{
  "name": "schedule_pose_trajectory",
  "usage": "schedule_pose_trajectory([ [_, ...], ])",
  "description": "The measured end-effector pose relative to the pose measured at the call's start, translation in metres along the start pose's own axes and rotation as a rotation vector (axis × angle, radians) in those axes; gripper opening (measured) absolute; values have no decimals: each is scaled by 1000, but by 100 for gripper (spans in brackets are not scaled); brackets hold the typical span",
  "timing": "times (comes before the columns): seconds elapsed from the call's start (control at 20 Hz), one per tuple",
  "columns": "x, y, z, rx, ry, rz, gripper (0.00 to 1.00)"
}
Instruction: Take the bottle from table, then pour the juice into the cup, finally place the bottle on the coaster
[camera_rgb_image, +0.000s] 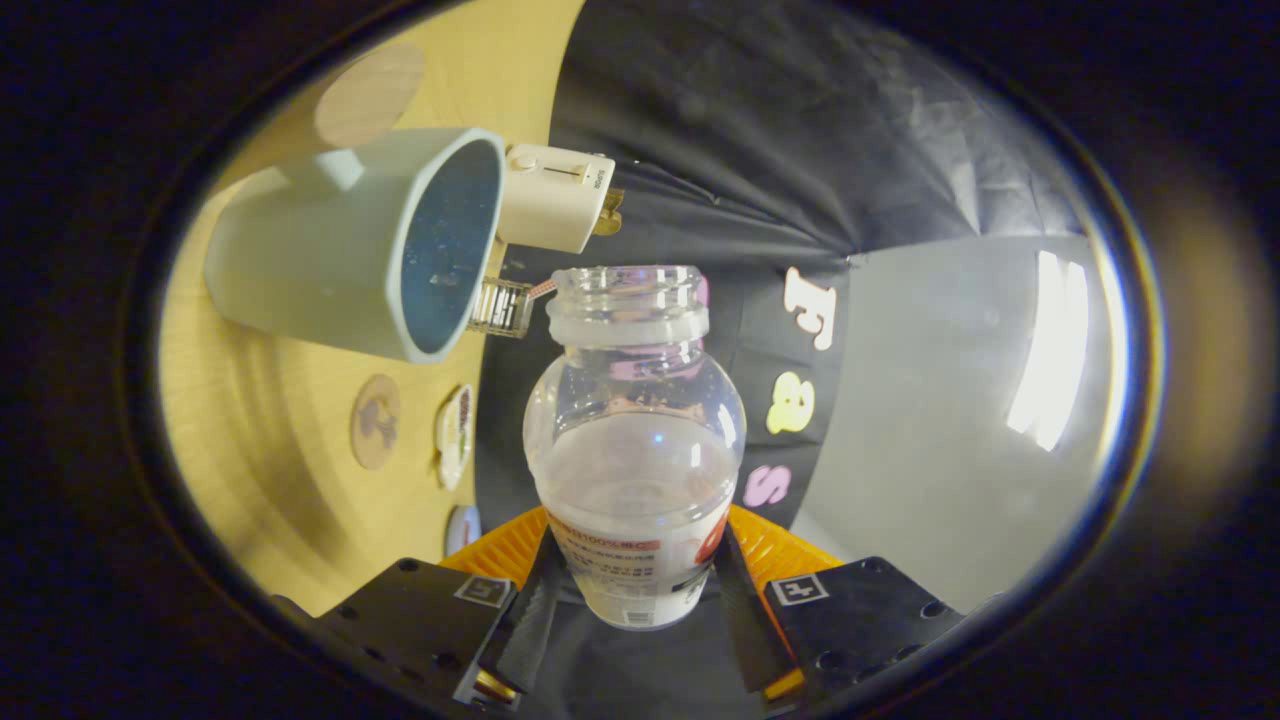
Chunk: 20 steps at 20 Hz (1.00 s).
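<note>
- Gripper (636, 590) is clamping the bottle (634, 440) by its lower, labelled body, both fingers pressing on opposite sides.
- Bottle's base is sitting low between the fingers and is partly hidden by them; label text is too small to make out.
- Bottle is uncapped and clear, holding pale cloudy liquid to roughly mid-body; upper part looks empty.
- Whole scene is showing rolled about a quarter turn: the wooden table (270, 500) is appearing as a wall beside the bottle, so the gripper is holding the bottle tipped over sideways.
- Cup (360, 240), pale grey-blue with a dark inside, is standing on the table, its open mouth facing toward the bottle's neck; bottle rim is near the cup's rim, apart from it.
- Cannot tell whether any liquid is in the cup.
- Round wooden coaster (370, 95) is lying on the table beyond the cup, its top bare.
- White plug adapter (555, 197) is sitting just past the cup's rim, close to the bottle mouth.
- A round printed disc (375, 421) and smaller flat items are lying on the table nearer the fingers.
</note>
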<state>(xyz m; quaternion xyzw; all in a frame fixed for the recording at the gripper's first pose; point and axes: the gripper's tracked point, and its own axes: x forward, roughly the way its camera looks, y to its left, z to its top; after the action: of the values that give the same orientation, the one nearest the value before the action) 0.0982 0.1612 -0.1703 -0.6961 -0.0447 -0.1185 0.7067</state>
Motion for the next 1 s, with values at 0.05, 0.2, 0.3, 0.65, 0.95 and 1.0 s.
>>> schedule_pose_trajectory([
  [0.05, 0, 12, -5, 91, 29, 64, 79],
  [0.2, -1, 45, -10, 440, 116, 274, 79],
  [0.3, -3, 55, -8, 682, 168, 389, 79],
  [0.65, 25, 59, 7, 1262, 208, 617, 79],
  [0.95, 60, 46, 14, 1412, 191, 625, 79],
  [1.0, 69, 45, 15, 1420, 180, 615, 79],
])
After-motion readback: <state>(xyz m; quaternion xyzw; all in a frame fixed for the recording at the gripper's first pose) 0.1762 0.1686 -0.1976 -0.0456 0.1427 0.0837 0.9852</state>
